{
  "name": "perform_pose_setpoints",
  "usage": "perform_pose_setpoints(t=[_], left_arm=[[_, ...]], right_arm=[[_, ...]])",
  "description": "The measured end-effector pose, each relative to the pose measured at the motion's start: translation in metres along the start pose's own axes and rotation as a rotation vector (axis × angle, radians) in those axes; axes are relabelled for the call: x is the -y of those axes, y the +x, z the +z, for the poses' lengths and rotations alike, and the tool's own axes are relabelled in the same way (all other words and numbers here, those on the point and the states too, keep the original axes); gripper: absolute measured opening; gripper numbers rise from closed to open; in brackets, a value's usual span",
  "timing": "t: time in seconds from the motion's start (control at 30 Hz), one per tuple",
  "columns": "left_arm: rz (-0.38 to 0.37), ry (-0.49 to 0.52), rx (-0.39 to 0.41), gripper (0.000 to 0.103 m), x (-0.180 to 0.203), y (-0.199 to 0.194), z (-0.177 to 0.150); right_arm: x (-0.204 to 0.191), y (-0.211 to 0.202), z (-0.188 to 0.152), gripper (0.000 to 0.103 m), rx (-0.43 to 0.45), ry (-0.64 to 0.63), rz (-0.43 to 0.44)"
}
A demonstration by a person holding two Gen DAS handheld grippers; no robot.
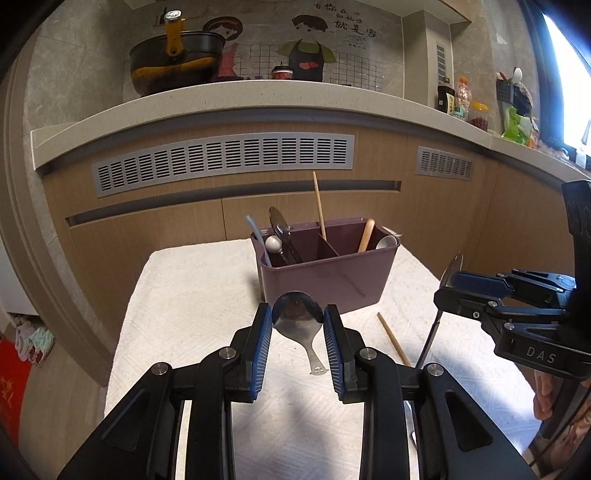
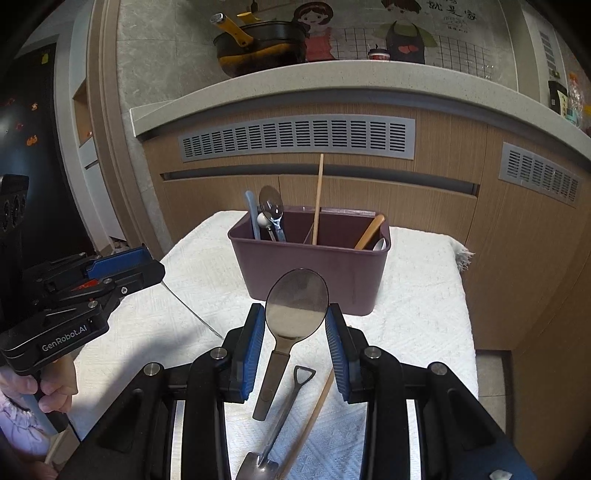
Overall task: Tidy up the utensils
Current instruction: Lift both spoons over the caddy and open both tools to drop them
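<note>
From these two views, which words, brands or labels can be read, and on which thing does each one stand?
"DAS": on the body of the right gripper, shut on a large spoon.
"GenRobot.AI": on the body of the left gripper, shut on a steel spoon.
Chinese characters: on the wall sticker, legible.
Bottle and jar labels: too small to read.

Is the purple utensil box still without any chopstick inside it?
No, one wooden chopstick already stands upright in the purple utensil box.
</note>
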State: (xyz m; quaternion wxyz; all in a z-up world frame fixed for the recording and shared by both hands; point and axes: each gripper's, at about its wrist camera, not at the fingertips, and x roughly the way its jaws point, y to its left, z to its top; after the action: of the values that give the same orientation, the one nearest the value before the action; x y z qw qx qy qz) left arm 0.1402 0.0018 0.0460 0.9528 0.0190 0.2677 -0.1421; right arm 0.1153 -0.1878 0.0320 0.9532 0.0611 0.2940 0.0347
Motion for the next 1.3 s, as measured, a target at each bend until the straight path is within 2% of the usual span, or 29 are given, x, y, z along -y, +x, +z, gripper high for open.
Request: perform_pose_setpoints(t=[0.43,0.83,1.1,1.3], left_arm=[[-0.006,0.018,0.008,0.03,0.006,-0.013,0.005],[-0.035,-0.028,0.002,0.03,-0.006,-0.008,0.01],[-0.05,-0.043,0.021,0.03,-0.011,-0.006,0.024],[-0.067,-0.051,0.05,0.03,-0.013,-0.007,0.048]], right_arm=[[-0.005,-0.017,0.005,0.031,0.04,-0.023,-0.012],[-0.004,-0.02,0.013,0.031,0.045,-0.024,-0.034],[-0.008,-0.032,0.025,0.031,0.085,-0.056,-0.075],[-0.007,-0.04,0.042,0.031,0.119,-0.083,-0.111]])
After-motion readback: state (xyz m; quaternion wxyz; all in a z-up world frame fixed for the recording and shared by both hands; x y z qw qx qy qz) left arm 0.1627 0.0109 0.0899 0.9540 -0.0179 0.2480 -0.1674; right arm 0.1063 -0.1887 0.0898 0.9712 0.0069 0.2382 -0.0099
